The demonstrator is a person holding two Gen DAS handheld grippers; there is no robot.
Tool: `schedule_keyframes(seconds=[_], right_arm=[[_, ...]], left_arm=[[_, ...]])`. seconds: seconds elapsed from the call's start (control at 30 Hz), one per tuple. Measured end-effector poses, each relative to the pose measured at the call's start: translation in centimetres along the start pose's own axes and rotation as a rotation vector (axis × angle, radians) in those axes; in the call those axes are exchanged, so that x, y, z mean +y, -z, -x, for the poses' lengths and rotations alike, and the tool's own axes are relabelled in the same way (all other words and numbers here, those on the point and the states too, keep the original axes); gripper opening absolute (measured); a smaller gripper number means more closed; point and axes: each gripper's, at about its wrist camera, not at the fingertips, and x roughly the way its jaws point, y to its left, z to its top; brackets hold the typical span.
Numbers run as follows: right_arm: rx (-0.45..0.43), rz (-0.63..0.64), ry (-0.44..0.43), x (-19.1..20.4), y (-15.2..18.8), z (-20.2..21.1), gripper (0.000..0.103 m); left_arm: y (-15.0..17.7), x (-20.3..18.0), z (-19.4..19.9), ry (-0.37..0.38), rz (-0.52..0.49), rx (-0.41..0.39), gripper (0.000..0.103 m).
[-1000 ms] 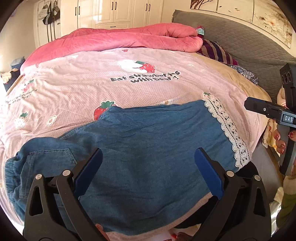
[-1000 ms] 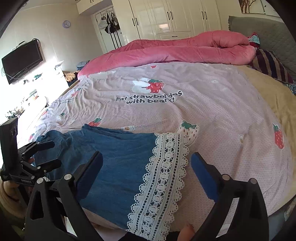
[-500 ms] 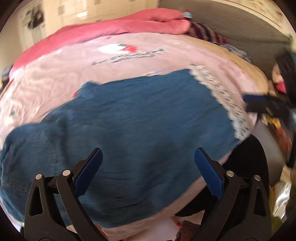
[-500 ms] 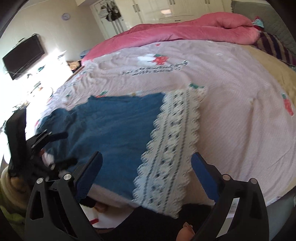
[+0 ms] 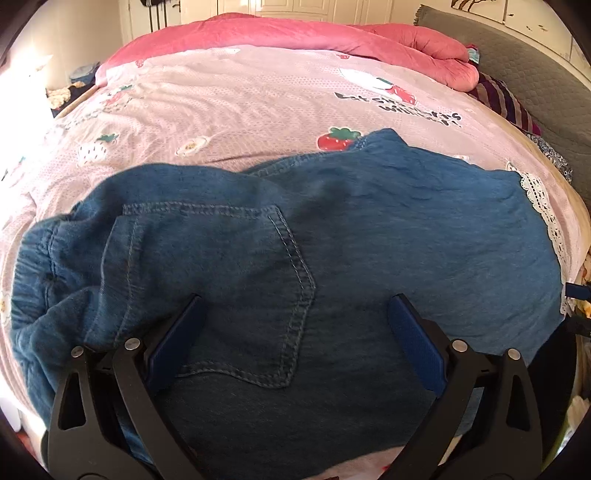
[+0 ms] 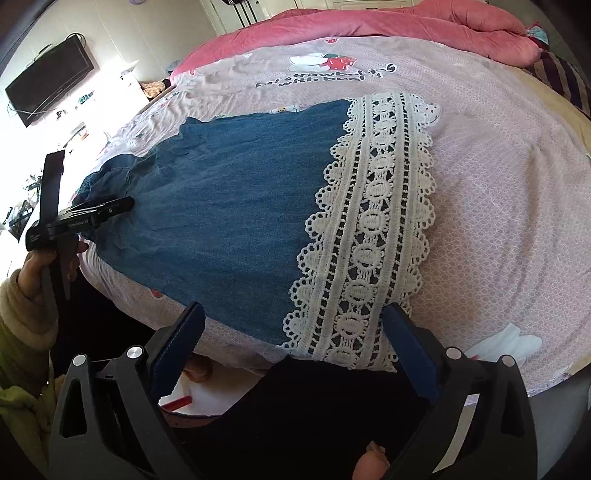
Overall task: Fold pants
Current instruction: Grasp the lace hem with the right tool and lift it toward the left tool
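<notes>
While jaws gape, pants (image 5: 332, 240) overhang bed (image 6: 498, 184) edge.

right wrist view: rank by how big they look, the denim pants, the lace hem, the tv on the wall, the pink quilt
1. denim pants
2. lace hem
3. pink quilt, though it lies farther off, so this order is unsure
4. tv, smallest and also far away

Left claw (image 5: 293, 325) moved over pants (image 5: 332, 229) (pocket end); right claw (image 6: 293, 330) nearer lace.
</notes>
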Motion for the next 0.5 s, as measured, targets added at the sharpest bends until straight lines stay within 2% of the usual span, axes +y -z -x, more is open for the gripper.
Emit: schedule_keyframes(seconds=[0.1, 0.2, 0.3, 0.37, 0.5], right_arm=[[-0.009, -0.014, -0.033, -0.4, -0.4, 0.8, 0.097], [-0.091, -0.028, -0.072, -1.0, -1.8, 2.9, 0.096], [-0.148, -0.035, -0.038, -2.4, -4.0, 3.7, 0.096], [-0.150, -0.056, -0.020, -3.6, -5.5, 3.2, 0.096], [-0.158, -0.081, -0.013, -5.4, -8.4, 1.9, 0.096]], left_arm=[[-0.2, 0.6, -0.2, -0.009, 0.010, -0.013, 0.093], [-0.5, 0.9, 0.2, -0.014, 0.017, -0.019, 0.093], [-0.9, 1.1, 0.7, -0.047, 0.025, -0.028, 0.093], [-1.1, 1.4, 1.3, -0.077, 0.037, -0.027, 0.093], [-1.1, 0.3, 3.4, -0.058, 0.023, -0.038, 0.093]])
